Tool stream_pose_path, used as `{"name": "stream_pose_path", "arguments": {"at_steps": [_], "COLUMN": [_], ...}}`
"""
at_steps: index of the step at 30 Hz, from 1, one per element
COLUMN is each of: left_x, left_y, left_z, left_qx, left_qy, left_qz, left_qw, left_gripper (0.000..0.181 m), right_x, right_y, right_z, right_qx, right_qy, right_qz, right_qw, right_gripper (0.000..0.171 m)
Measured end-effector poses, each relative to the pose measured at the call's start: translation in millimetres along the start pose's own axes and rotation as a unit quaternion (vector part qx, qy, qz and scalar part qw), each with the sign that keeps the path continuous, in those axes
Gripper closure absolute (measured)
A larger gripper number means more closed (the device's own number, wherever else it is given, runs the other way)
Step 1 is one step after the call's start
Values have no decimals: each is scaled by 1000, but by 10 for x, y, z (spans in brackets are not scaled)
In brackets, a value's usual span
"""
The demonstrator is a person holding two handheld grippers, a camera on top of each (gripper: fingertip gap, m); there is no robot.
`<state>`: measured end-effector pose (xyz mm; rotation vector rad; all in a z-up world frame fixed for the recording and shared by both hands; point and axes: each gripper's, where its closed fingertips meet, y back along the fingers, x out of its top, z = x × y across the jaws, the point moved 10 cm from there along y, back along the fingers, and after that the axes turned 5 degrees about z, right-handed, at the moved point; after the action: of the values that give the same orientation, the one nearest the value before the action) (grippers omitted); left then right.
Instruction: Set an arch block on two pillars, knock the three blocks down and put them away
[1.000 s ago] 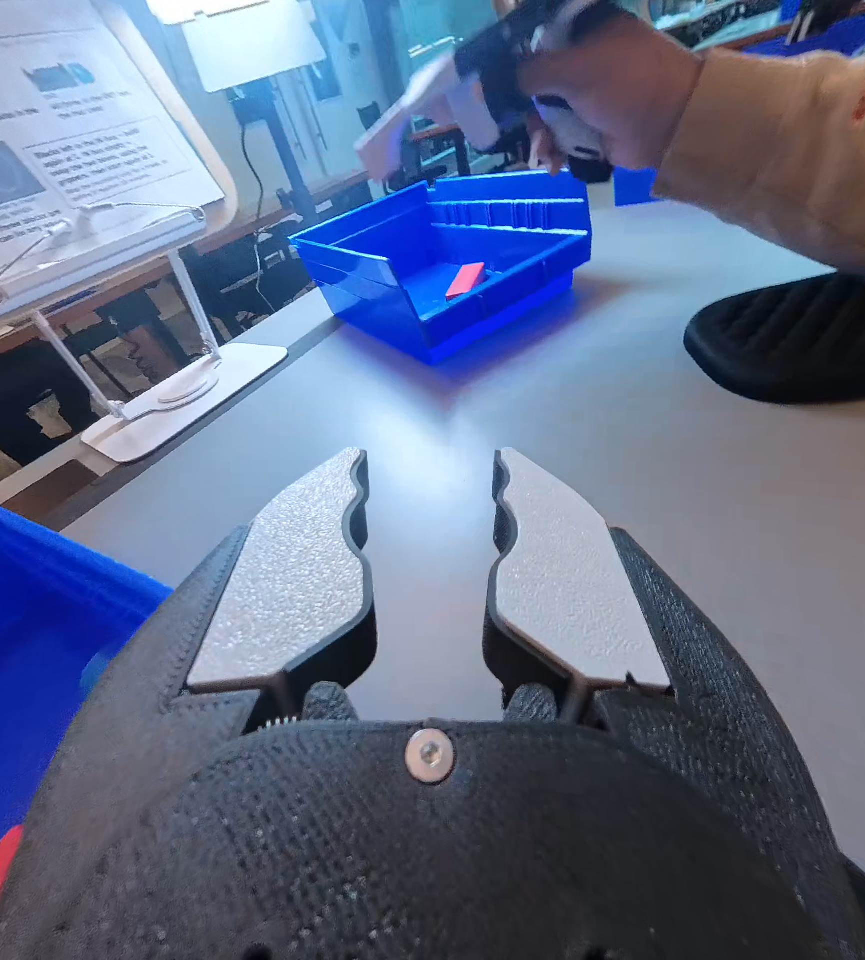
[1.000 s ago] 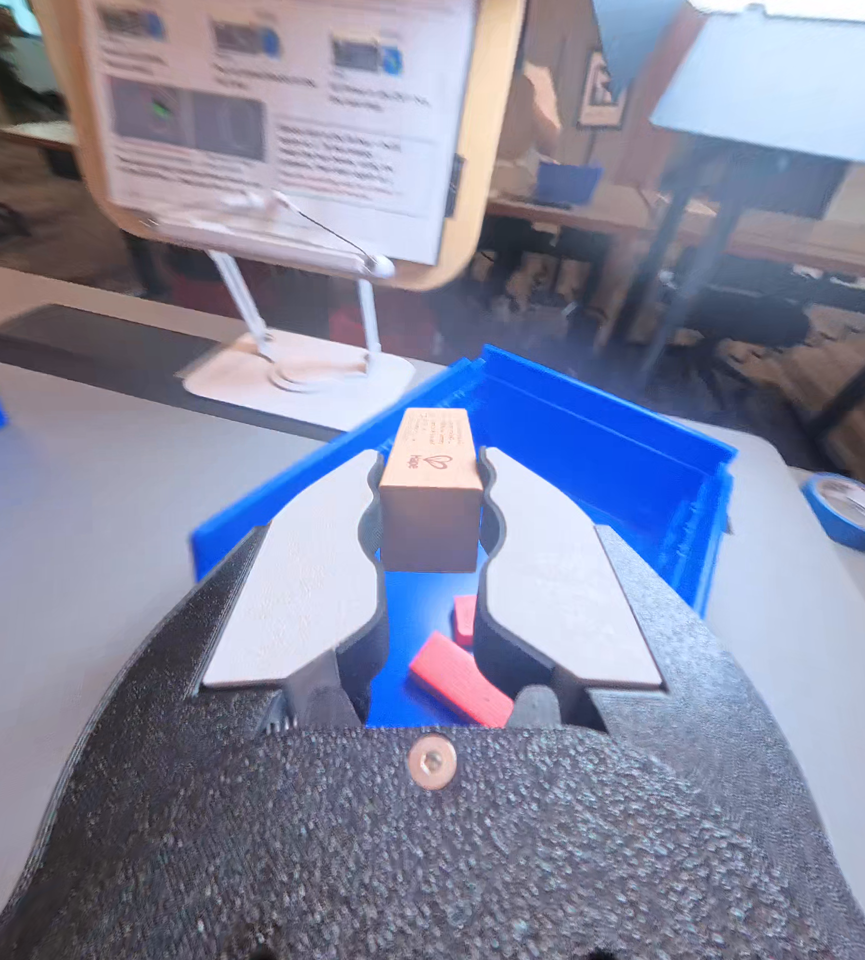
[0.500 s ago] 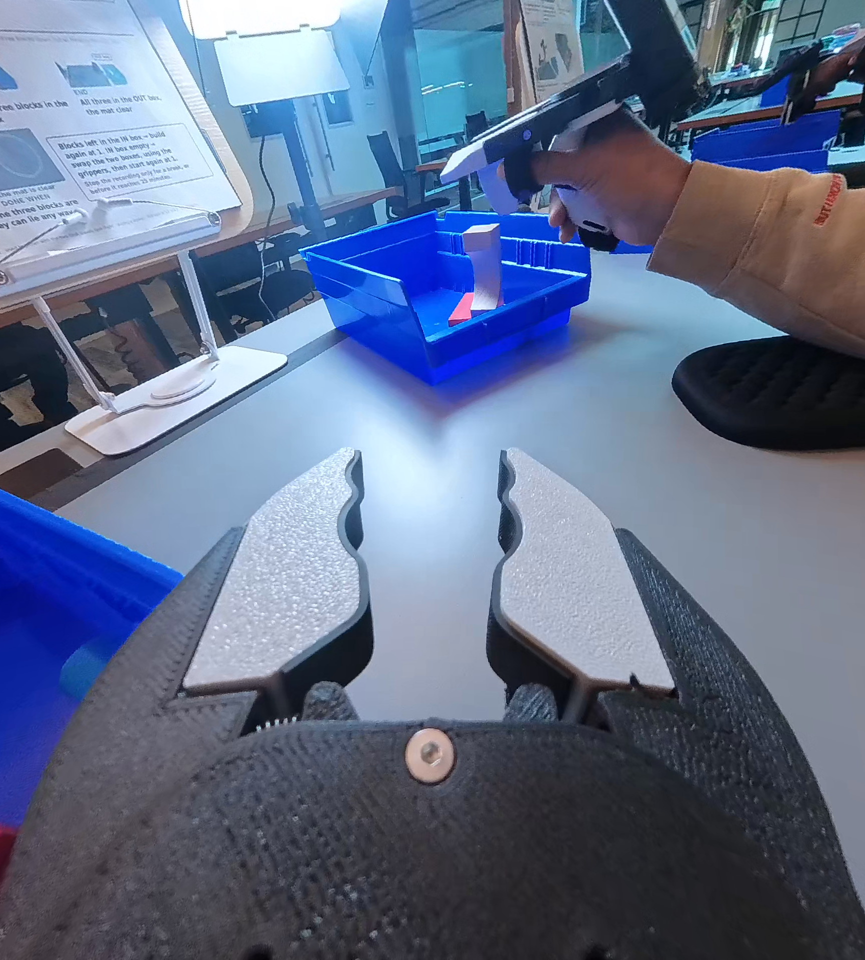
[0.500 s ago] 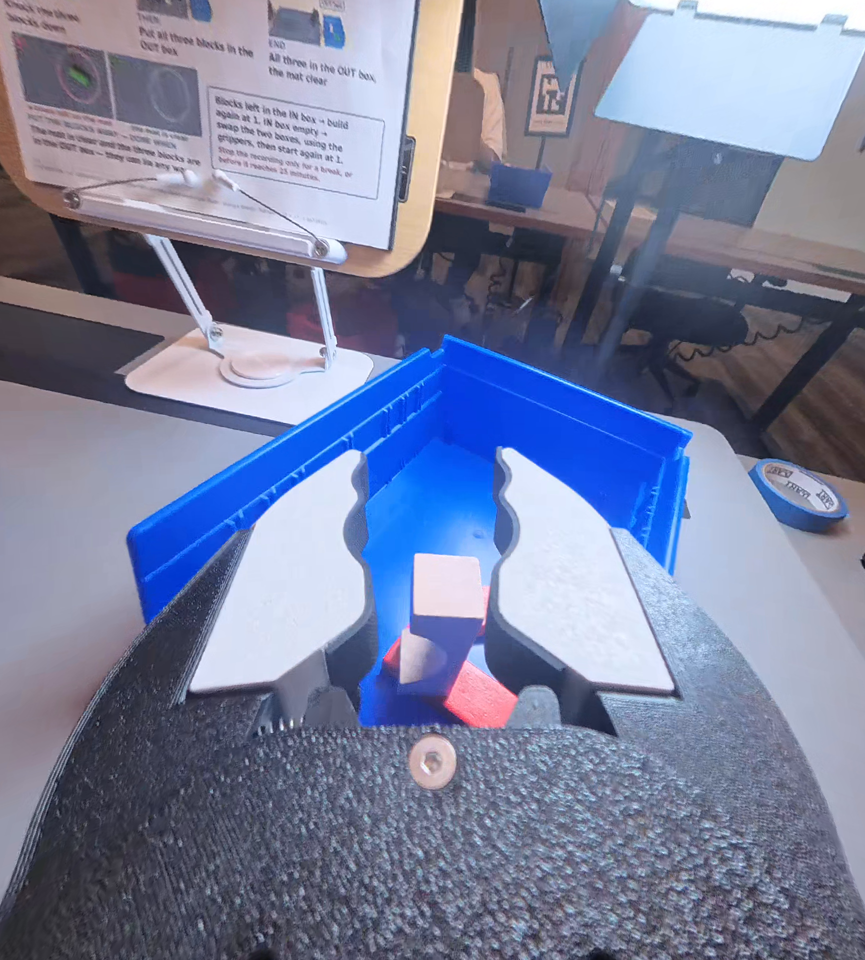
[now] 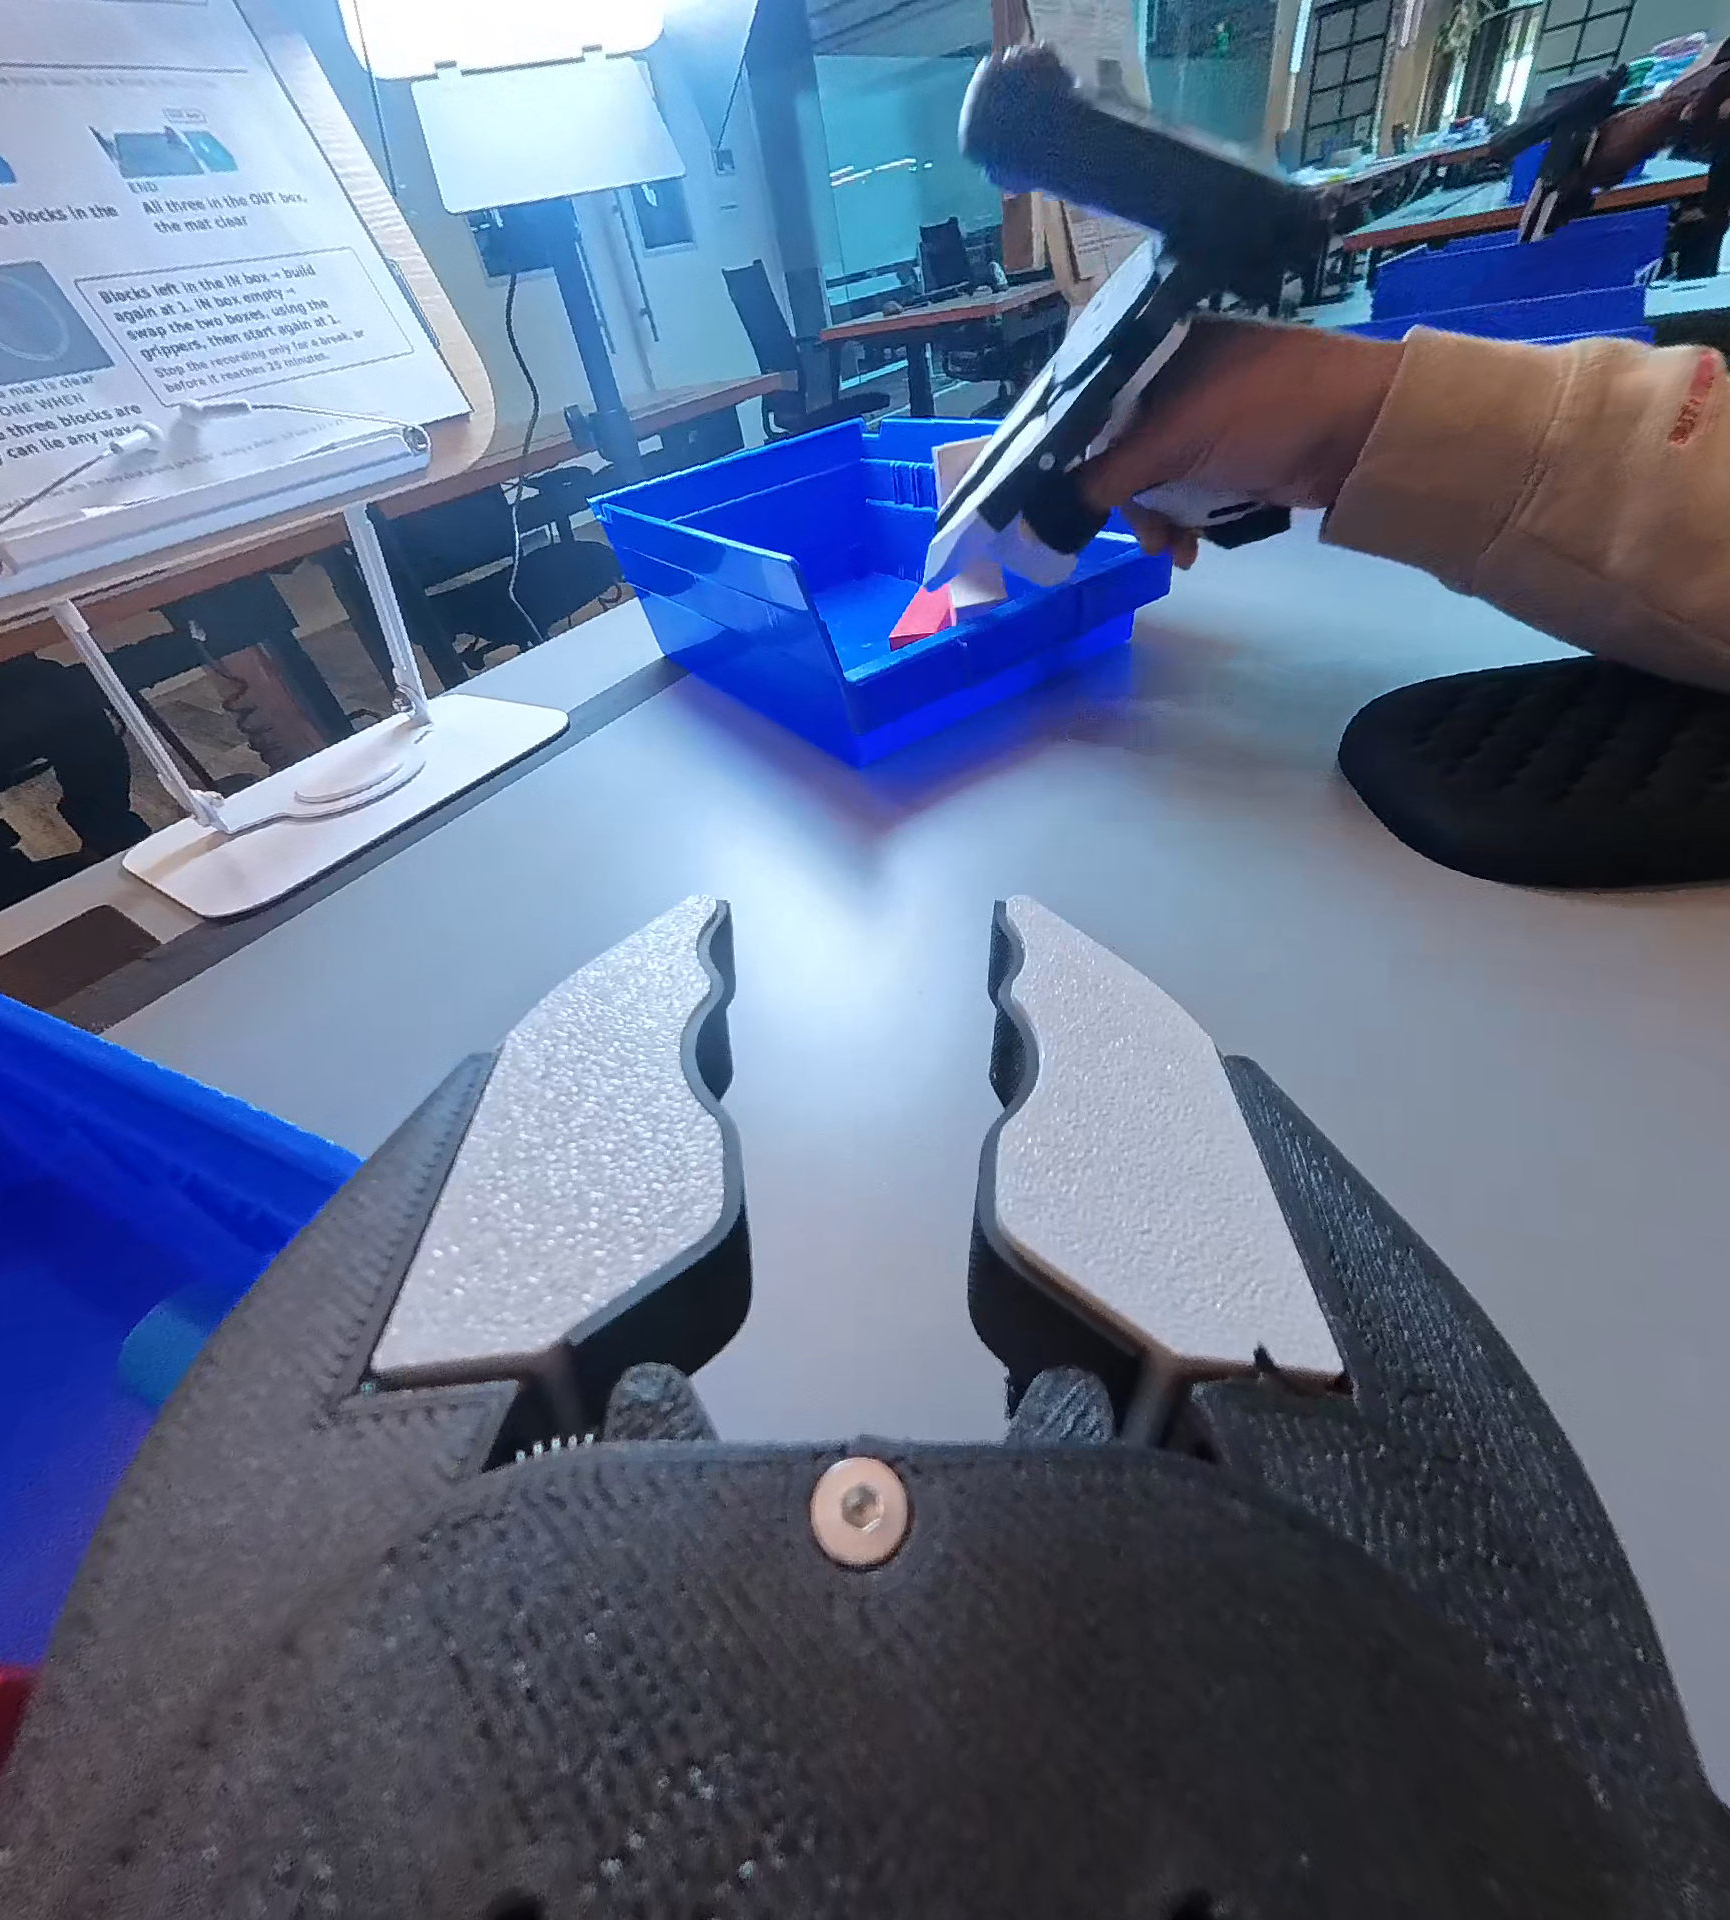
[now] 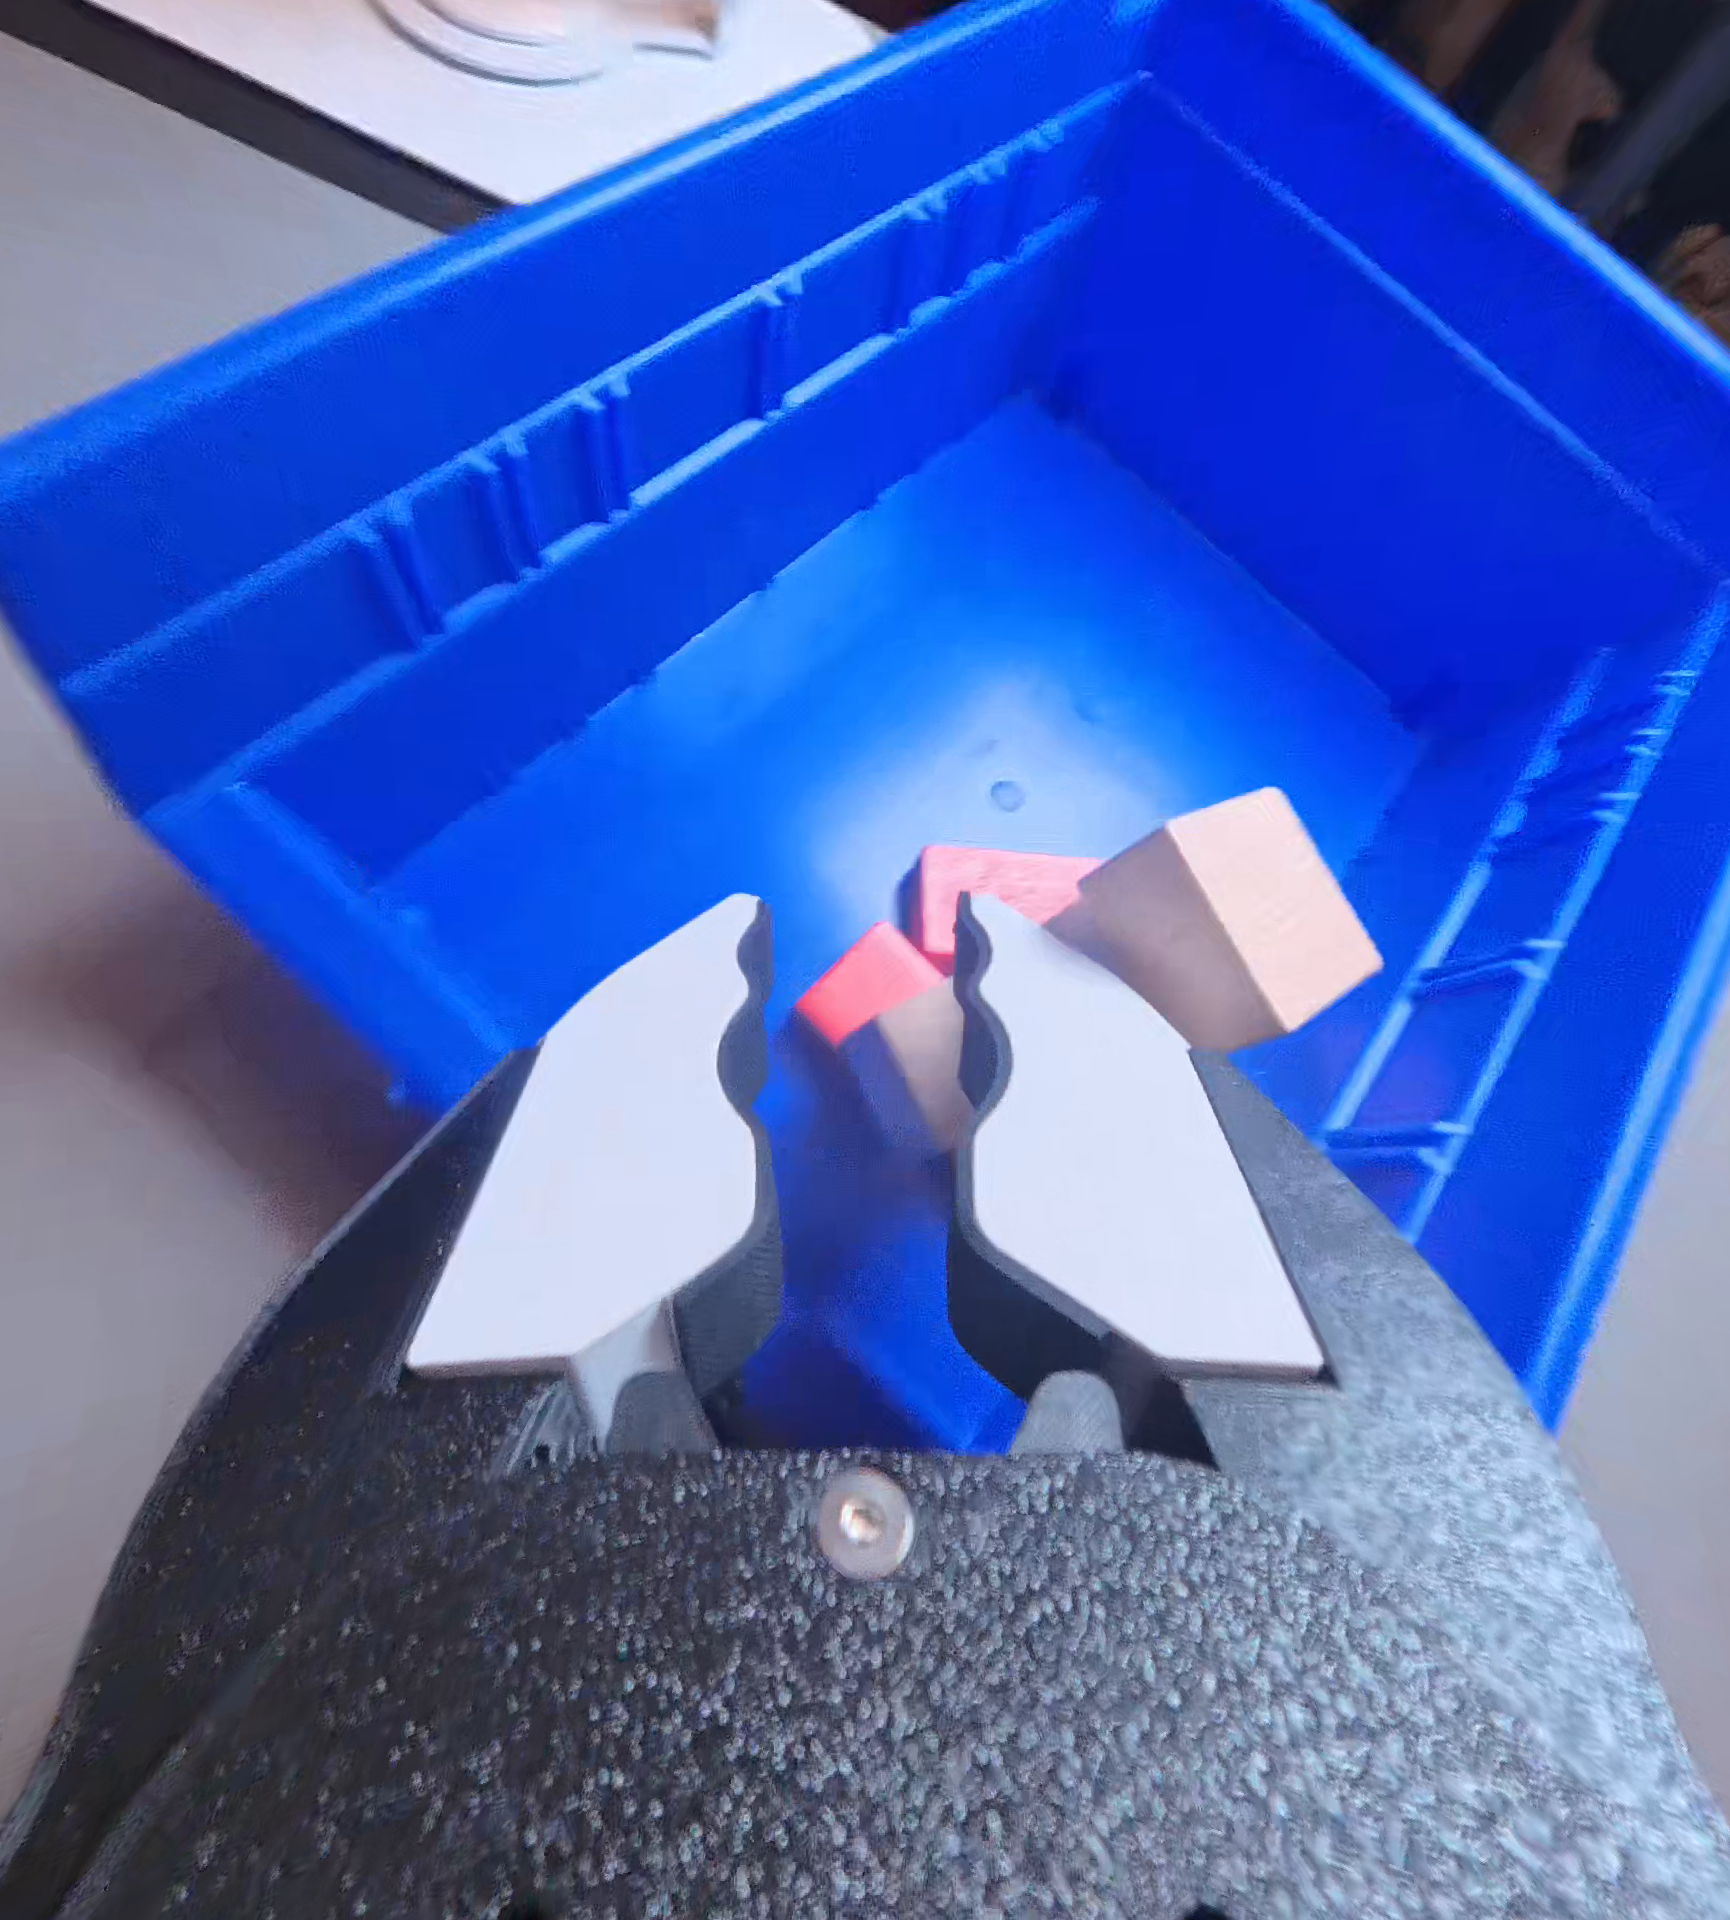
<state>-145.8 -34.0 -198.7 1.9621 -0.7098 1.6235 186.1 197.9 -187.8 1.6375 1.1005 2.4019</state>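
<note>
Both fingers of the right gripper (image 6: pixel 861 914) stand parted with nothing between them, tips dipped over the near edge of the blue bin (image 6: pixel 549 436). Inside the bin lies the natural-wood arch block (image 6: pixel 1225 925), pale tan with plain, unpainted faces and crisp edges. It sits tilted, propped on the red blocks rather than flat on the floor of the bin; one square end face is lifted toward the right wall, and its long axis runs from that raised end down toward the near left, where its lower part disappears behind the right finger. A sliver of the same tan wood shows in the gap between the fingers. Two red blocks lie under and beside it: one red block (image 6: pixel 866 982) just left of the wood, near the fingertips, and another red block (image 6: pixel 996 878) farther in, touching the tan one.

Over on the left, the left gripper (image 5: pixel 859 914) hovers above the grey table (image 5: pixel 944 831), fingers spread apart and holding nothing. A second blue bin (image 5: pixel 30 1195) sits at its left edge. A black mat (image 5: pixel 1588 769) lies to the right, with the person's sleeve (image 5: pixel 1567 488) above it, and a white stand holding a printed sheet (image 5: pixel 165 312) rises behind
</note>
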Motion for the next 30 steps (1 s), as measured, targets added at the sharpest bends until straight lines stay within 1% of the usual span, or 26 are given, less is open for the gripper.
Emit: {"name": "stream_pose_path", "arguments": {"at_steps": [1,3,6,8,10,12,14,15,16,18,20,23,25,28,30], "left_x": [-3,-11,3,2,7,26,75,115,171,332,516,738,816,777,616], "left_y": [-5,-12,0,-1,1,16,51,81,126,251,397,562,611,571,464], "left_z": [3,8,-2,-8,-7,-5,-14,-32,-67,-216,-508,-1112,-1541,-2092,-2329], "left_qx": [-1,-3,0,-2,-3,-3,-4,0,11,46,104,169,210,273,275], "left_qy": [0,-1,-2,3,3,1,6,6,1,-15,-20,9,15,6,40], "left_qz": [-1,-5,0,0,1,8,26,39,56,93,97,5,-66,-184,-246], "left_qw": [1000,1000,1000,1000,1000,1000,1000,999,998,994,990,986,975,944,929], "left_gripper": [134,134,134,134,134,135,137,139,141,143,143,138,138,137,137], "right_x": [-3,35,181,284,353,348,250,188,139,99,107,114,114,118,109], "right_y": [-39,-20,248,494,658,656,519,432,353,256,241,256,258,260,253], "right_z": [68,153,84,-63,-278,-563,-875,-1008,-1108,-1192,-1180,-1082,-1011,-955,-967], "right_qx": [-37,-68,-73,-47,27,140,251,289,305,293,295,309,301,296,305], "right_qy": [-3,-4,17,30,33,41,42,44,56,90,83,37,21,2,0], "right_qz": [13,53,193,286,338,325,278,253,230,208,208,213,215,216,212], "right_qw": [999,996,978,957,940,934,926,922,922,929,929,926,929,930,928], "right_gripper": [136,133,131,132,136,137,137,138,137,137,137,138,139,140,140]}}
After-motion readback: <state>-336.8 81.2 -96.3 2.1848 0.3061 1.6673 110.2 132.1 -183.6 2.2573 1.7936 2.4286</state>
